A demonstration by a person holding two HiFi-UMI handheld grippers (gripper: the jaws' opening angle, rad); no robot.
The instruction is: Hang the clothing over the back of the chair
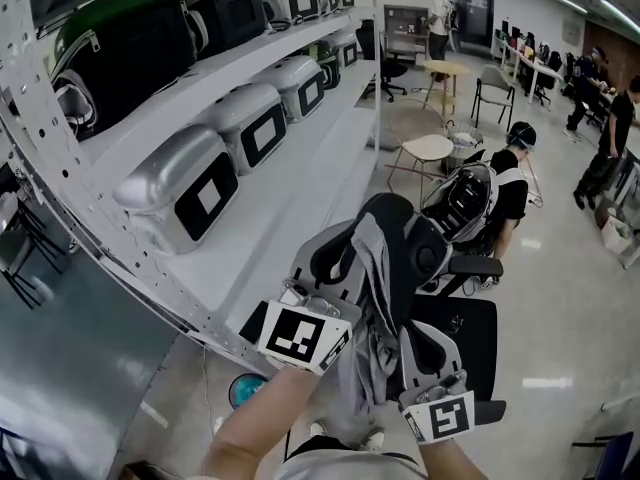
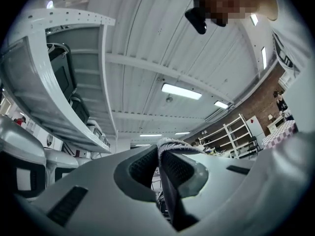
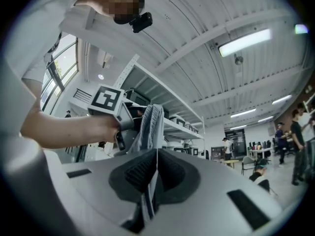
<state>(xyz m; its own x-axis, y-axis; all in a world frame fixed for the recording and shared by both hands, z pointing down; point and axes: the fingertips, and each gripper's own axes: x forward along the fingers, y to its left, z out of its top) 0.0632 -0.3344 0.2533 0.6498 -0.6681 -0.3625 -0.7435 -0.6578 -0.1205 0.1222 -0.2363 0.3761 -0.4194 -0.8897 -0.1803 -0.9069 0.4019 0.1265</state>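
A grey garment (image 1: 372,298) hangs bunched between my two grippers, just in front of the black office chair (image 1: 392,218) with its headrest and armrests. My left gripper (image 1: 345,298) holds the garment's upper left part. In the left gripper view the jaws (image 2: 165,154) are shut on a fold of grey cloth (image 2: 172,144). My right gripper (image 1: 420,353) sits lower and to the right. In the right gripper view its jaws (image 3: 156,156) are shut on the cloth (image 3: 150,122), which runs up to the left gripper (image 3: 123,117).
A white shelf rack (image 1: 300,168) with several grey and dark cases runs along the left, close to the chair. Behind the chair a person (image 1: 510,183) sits, with small tables (image 1: 428,148) and other people farther back. A blue round object (image 1: 245,388) lies on the floor.
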